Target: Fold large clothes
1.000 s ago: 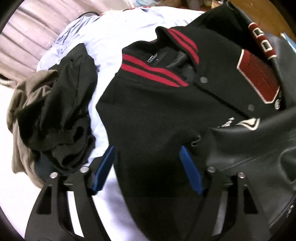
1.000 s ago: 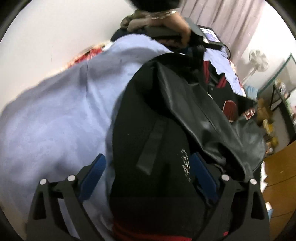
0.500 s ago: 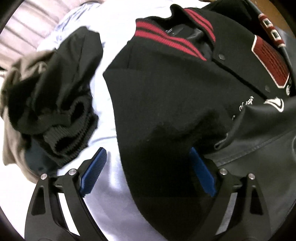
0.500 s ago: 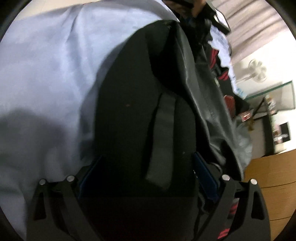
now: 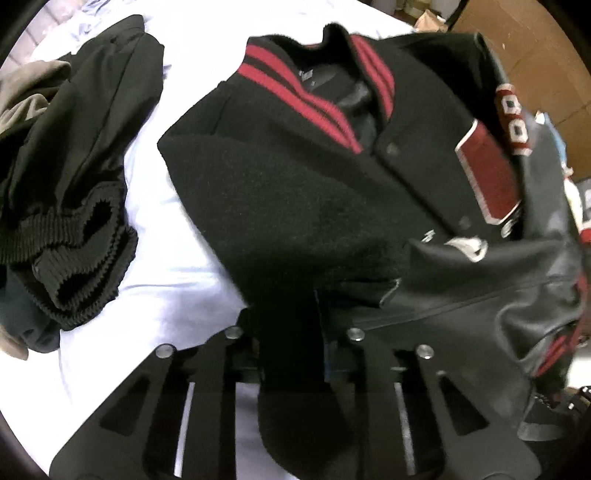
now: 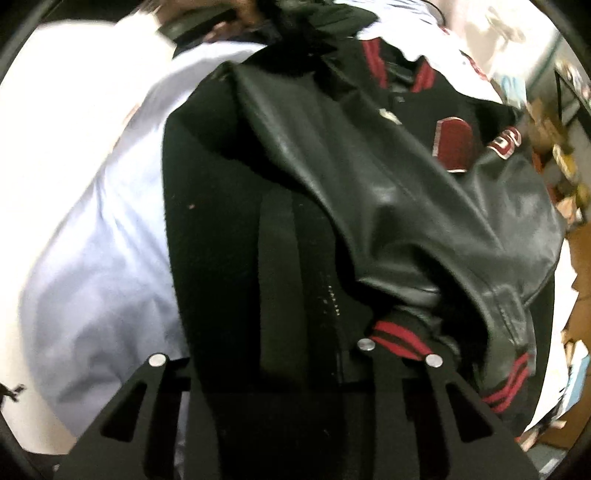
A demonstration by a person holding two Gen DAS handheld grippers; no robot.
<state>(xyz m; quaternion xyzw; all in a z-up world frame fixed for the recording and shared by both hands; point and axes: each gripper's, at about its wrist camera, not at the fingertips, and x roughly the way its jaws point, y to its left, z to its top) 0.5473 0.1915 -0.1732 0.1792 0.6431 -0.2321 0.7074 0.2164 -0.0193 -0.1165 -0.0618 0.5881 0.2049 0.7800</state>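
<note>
A black varsity jacket (image 5: 295,184) with red collar stripes, a maroon chest patch and black leather sleeves lies on a pale blue sheet (image 5: 177,273). My left gripper (image 5: 291,314) is shut on the jacket's near side edge; black wool is bunched between its jaws. In the right wrist view the same jacket (image 6: 240,221) fills the middle, with a leather sleeve (image 6: 388,192) folded across it. My right gripper (image 6: 277,350) is shut on the jacket's hem end, beside a red-striped cuff (image 6: 399,338). Cloth hides both grippers' pads.
A heap of other dark and beige clothes (image 5: 70,192) lies on the sheet to the left of the jacket. A wooden floor and clutter (image 6: 569,177) show beyond the bed on the right. A person's hand (image 6: 236,14) is at the far end.
Both grippers were open and straddling the jacket's edges. They have moved in and shut on the cloth, which is now bunched and lifted between the jaws.
</note>
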